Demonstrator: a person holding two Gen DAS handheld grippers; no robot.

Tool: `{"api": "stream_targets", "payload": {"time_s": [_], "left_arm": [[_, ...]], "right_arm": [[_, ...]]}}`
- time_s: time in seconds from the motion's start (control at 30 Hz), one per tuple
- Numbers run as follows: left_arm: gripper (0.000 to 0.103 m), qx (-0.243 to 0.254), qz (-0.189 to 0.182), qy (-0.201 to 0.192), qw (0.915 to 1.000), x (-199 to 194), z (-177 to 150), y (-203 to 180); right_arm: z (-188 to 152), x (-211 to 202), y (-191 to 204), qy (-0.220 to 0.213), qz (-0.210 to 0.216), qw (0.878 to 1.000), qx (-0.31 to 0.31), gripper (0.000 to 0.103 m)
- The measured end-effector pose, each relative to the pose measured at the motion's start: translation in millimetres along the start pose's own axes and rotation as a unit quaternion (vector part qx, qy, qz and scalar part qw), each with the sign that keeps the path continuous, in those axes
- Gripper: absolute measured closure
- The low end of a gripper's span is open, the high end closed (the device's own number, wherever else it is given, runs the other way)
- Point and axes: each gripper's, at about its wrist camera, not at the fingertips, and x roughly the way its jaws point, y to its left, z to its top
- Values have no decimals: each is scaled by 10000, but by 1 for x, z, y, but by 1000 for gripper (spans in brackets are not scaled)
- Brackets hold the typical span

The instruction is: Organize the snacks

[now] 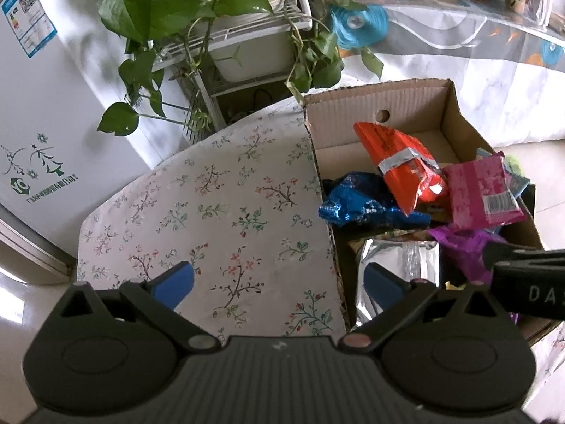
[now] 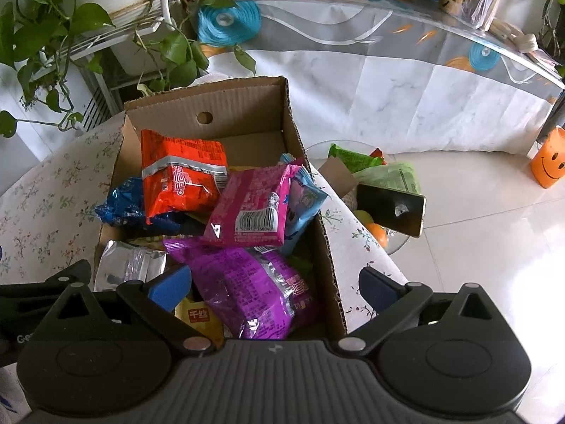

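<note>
While both grippers hang over the floral tabletop [image 1: 219,205], the left gripper [image 1: 279,282] has its fingers spread wide, empty, straddling the left wall of the cardboard box [image 1: 374,106]. The right gripper [image 2: 275,284] is equally wide open, holding nothing, above the purple packet [image 2: 240,282] among the snacks inside the box

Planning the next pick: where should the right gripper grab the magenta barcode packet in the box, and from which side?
Probably its near sealed edge, beside the barcode. The magenta packet lies tilted on top of the pile in the cardboard box, nothing covering it. Come from above with the open right gripper, pinching the flat seam.
</note>
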Motion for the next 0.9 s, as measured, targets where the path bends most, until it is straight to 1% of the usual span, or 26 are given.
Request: {"api": "stream_targets", "payload": {"time_s": [0.5,0.6,0.77,0.9], "left_arm": [[2,-49,39,6,10000,1,-3,5],[2,-103,-1,43,9999,2,-4,7],[2,-105,20,2,9999,-3,-8,11],[2,-200,11,19,9998,-6,-14,18]], "right_arm": [[-1,-2,4,-31,-28,10000,-35,0],[-1,-3,6,-39,-39,10000,-58,0],[-3,-6,8,-72,18,9999,-82,0],[-5,-10,13,-91,84,9998,-149,0]]}}
